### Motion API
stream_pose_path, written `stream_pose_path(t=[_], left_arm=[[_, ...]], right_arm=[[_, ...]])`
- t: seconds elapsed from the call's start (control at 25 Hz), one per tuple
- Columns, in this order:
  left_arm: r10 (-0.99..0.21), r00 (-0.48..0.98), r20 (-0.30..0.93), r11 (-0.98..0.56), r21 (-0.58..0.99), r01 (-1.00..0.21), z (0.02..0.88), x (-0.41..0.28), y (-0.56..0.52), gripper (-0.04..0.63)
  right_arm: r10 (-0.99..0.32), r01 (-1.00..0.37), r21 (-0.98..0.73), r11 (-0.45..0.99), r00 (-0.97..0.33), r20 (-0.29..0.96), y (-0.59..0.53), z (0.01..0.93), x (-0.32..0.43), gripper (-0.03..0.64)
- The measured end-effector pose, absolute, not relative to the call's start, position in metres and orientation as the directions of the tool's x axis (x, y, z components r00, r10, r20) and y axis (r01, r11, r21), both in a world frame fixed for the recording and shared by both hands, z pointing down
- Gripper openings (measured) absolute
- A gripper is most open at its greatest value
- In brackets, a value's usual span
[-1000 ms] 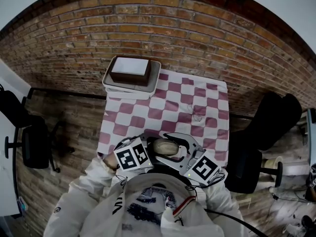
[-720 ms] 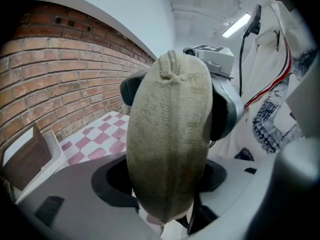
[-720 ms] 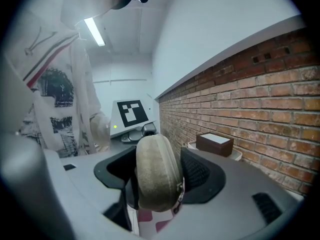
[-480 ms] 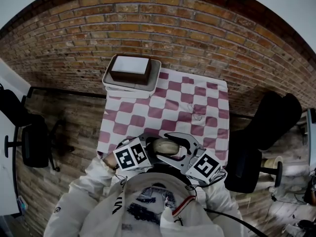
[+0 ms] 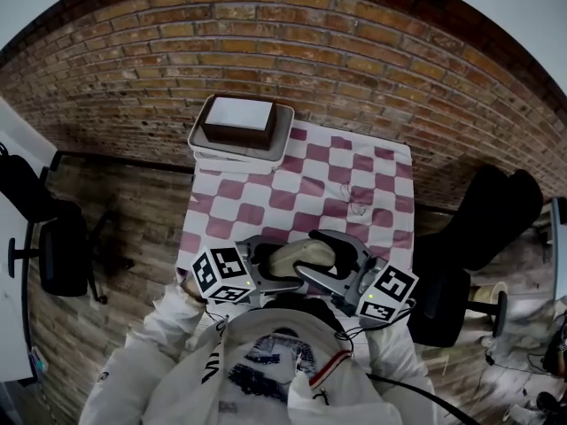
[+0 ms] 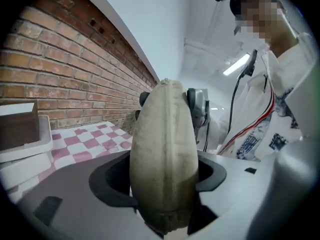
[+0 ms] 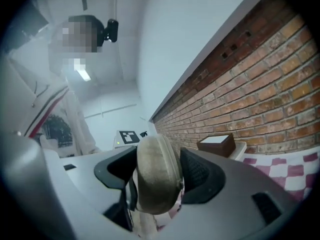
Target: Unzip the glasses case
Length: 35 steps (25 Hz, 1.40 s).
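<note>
Glasses case (image 5: 301,257) is lifted off the counter (image 5: 310,184), close to your chest and pinched end to end. Your left tool (image 5: 263,262) is clamped on one end and your right tool (image 5: 335,264) is clamped on the other. That two-sided hold probably steadies the case before one side goes for the zipper; I cannot make out the pull. Ahead of you the checked cloth offers open room up to the tray (image 5: 199,142) with its brown box (image 5: 237,120) at the far left corner. The counter's near edge lies right under your tools.
</note>
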<state>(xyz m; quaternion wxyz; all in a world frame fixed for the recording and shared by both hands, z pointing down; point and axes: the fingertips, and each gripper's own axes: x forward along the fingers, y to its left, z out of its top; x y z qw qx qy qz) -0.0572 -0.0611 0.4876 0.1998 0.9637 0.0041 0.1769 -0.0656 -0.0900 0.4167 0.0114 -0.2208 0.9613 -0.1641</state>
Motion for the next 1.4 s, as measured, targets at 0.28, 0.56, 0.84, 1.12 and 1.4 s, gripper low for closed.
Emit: stream_pose_path(t=[0.28,0.56,0.84,1.12,1.4], left_arm=[[0.066,0.977,0.204,-0.877,0.479,-0.04,0.467,-0.063,-0.062,0.295],[0.045,0.989,0.142,-0.864,0.502,-0.033,0.456,-0.064,-0.066,0.295],[0.042,0.992,0.116,-0.852,0.522,-0.025,0.461,-0.059,-0.066,0.31],[0.033,0.988,0.153,-0.859,0.509,-0.05,0.472,-0.057,-0.07,0.302],[0.043,0.978,0.205,-0.856,0.511,-0.07,0.478,-0.057,-0.076,0.293]], right_arm=[[-0.433,-0.395,-0.379,0.837,-0.901,-0.019,-0.091,0.408,-0.069,0.287],[-0.442,-0.389,-0.408,0.826,-0.896,-0.039,-0.093,0.406,-0.067,0.287],[-0.465,-0.389,-0.458,0.799,-0.883,-0.062,-0.101,0.411,-0.063,0.285],[-0.487,-0.408,-0.465,0.786,-0.872,-0.057,-0.102,0.418,-0.062,0.285],[-0.507,-0.413,-0.496,0.763,-0.859,-0.065,-0.107,0.424,-0.059,0.285]])
